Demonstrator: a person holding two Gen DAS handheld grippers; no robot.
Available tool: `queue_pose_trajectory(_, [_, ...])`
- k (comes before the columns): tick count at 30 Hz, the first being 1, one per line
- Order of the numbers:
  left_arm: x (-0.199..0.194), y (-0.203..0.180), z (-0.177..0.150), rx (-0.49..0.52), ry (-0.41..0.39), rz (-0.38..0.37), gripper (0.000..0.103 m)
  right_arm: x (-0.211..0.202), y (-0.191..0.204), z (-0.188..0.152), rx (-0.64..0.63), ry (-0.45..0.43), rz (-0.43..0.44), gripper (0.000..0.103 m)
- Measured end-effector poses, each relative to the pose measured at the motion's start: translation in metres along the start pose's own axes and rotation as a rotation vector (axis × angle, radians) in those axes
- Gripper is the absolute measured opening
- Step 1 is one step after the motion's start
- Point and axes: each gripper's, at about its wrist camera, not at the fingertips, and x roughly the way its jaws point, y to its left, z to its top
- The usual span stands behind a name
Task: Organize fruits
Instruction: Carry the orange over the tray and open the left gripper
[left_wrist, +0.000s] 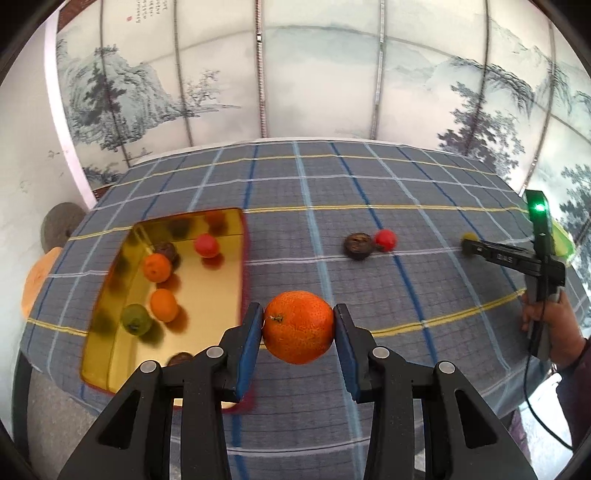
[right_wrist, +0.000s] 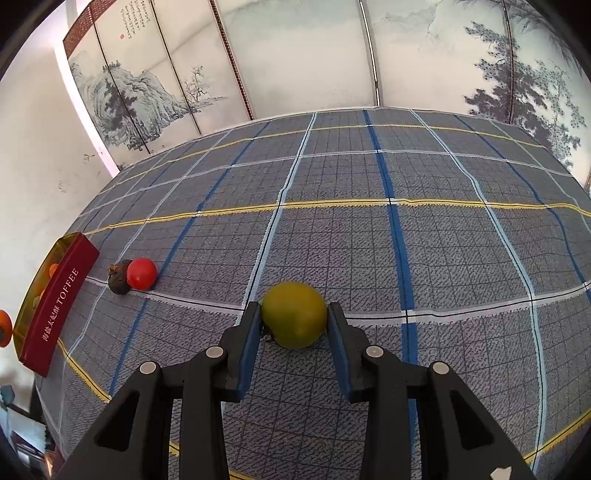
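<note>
**Both grippers loaded, tin waiting**

The left gripper (left_wrist: 298, 326) is clamped on an orange (left_wrist: 298, 326), held clear of the checked cloth (left_wrist: 369, 192) just right of the gold tin (left_wrist: 110, 354). The tin already holds two oranges, a red fruit, a green one and some dark ones. The right gripper (right_wrist: 293, 317) has its pads pressed on a green fruit (right_wrist: 293, 314) that seems to sit on or barely above the cloth (contact there is hard to judge). A red fruit (right_wrist: 142, 273) and a dark fruit (right_wrist: 119, 282) lie touching each other on the cloth between tin and right gripper.

The step in hand looks like carrying: the orange goes to the tin first. That calls for moving left over the tin's rim, lowering into a free spot, then parting the jaws gently so the round fruit does not roll against the others.
</note>
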Motion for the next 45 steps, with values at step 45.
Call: queue_pose_trajectory(45, [0.110,0.103,0.047,-0.081,0.146,0.262,0.043,0.002,0.002,-0.001,0.011,0.017,0.001,0.034])
